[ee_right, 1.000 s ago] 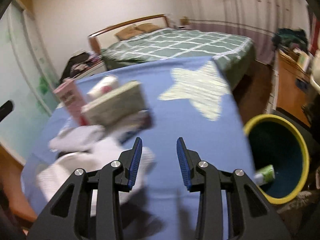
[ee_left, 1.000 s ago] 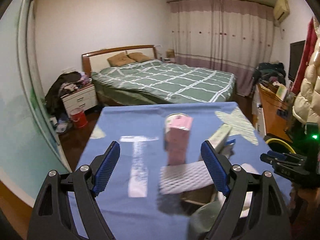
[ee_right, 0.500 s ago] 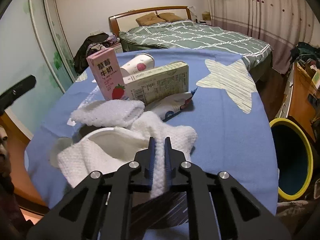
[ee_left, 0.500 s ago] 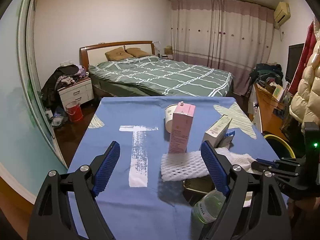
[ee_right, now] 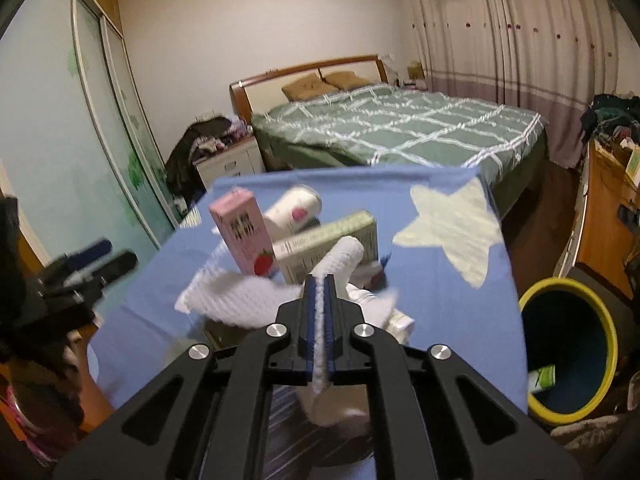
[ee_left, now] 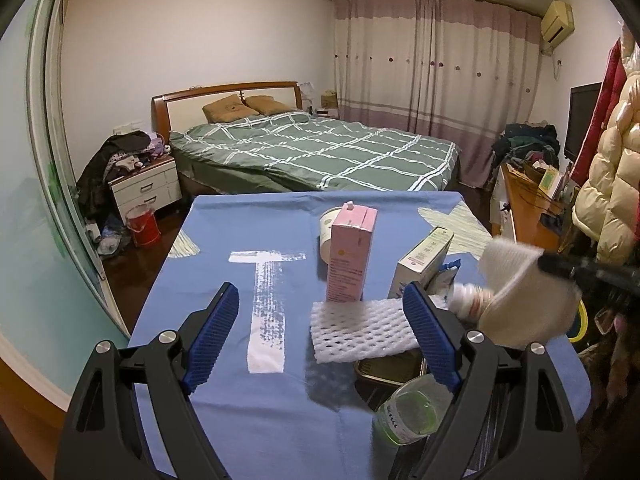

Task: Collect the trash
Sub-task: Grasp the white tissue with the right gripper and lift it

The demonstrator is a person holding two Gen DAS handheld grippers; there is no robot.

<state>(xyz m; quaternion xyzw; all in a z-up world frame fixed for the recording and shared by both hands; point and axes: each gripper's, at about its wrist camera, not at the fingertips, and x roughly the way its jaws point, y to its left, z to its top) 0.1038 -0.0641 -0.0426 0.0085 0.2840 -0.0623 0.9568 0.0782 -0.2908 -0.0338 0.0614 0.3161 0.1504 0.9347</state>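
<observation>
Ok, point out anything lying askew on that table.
The cup lies on its side behind the upright pink carton. The green box leans tilted. A clear bottle lies toppled at the near edge. A foam net sprawls over a tray.

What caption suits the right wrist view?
Right tool pinches a white foam wrap above the blue table, bin waiting alongside.

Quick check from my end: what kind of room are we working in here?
A home bedroom, it seems: a made bed with pillows, a nightstand beside it and long curtains. The trash sits on a blue-covered table.
</observation>
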